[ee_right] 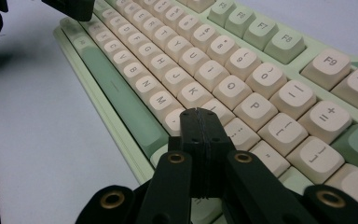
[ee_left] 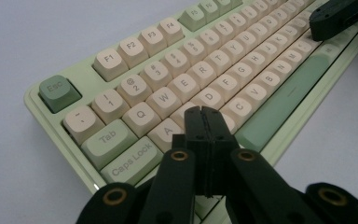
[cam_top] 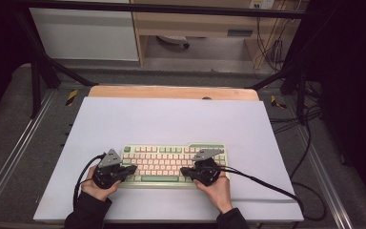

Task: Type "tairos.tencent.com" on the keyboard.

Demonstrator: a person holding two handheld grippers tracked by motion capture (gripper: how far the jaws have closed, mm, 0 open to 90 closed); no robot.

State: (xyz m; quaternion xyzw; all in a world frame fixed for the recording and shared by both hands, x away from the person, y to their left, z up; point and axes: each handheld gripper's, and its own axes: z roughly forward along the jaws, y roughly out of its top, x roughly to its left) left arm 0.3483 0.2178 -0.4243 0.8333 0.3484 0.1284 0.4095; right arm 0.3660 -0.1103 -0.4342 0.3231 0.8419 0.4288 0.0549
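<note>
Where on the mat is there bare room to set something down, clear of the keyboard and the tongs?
The white mat is bare between the keyboard and the wooden table edge, and on strips left and right of the keyboard. The near edge is crowded: the left tongs and right tongs, both shut, sit over the keys.

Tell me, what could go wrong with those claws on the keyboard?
The shut left claw sits low among the cream keys of the green-and-cream plastic keyboard, near A and S, so it might press two at once. The shut right claw hovers near L; its trailing black cable might snag.
</note>
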